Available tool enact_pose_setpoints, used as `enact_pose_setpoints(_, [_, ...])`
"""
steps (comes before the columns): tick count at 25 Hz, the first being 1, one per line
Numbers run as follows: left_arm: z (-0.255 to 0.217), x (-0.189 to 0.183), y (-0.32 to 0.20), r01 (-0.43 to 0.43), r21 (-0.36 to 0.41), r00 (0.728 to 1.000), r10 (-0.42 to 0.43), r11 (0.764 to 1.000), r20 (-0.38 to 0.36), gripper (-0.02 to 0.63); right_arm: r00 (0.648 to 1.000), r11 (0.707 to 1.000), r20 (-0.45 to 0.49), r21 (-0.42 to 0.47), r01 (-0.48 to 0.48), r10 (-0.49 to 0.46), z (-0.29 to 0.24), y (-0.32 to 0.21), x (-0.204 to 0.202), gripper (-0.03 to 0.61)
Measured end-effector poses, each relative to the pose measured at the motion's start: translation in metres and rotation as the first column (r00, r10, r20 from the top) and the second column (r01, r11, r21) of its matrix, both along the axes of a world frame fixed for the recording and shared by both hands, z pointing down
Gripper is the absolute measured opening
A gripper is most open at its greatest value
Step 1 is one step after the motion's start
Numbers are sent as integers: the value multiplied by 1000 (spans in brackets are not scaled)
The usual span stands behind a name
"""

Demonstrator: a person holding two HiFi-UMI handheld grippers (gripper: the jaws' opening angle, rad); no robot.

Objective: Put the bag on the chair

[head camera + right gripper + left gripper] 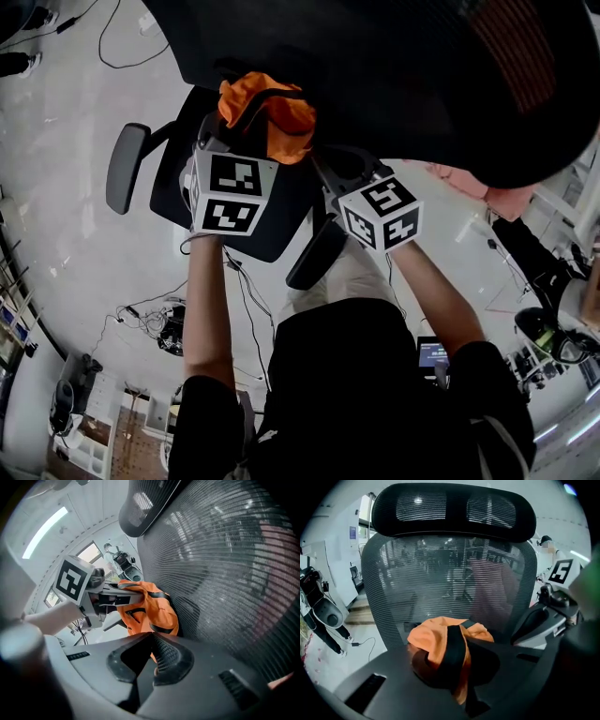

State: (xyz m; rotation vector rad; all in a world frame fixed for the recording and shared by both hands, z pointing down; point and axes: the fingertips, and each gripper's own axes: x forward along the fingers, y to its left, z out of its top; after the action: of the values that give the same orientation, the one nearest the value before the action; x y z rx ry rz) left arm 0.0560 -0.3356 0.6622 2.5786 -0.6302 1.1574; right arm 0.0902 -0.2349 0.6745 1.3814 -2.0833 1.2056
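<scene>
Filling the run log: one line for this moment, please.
bag held before chair backrest | left gripper shut on bag | right gripper shut beside it

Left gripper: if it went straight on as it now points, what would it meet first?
Shut on the orange bag, the left gripper would carry that along; the chair's mesh backrest looks first in line beyond, though depth is unclear.

Soft orange cloth bag [436, 641], matt black mesh chair [440, 583]
</scene>
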Motion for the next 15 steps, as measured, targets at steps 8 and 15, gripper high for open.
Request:
enact_pose_setpoints(8, [8,-3,-16,-34,3,999,34,999,-29,18,1000,1000,9,-26,4,-4,9,-7,-12,2])
enact_pose_setpoints(15, [22,-9,-21,-20,-27,998,19,999,-52,28,1000,999,18,-44,18,-18,22,-7,-20,2])
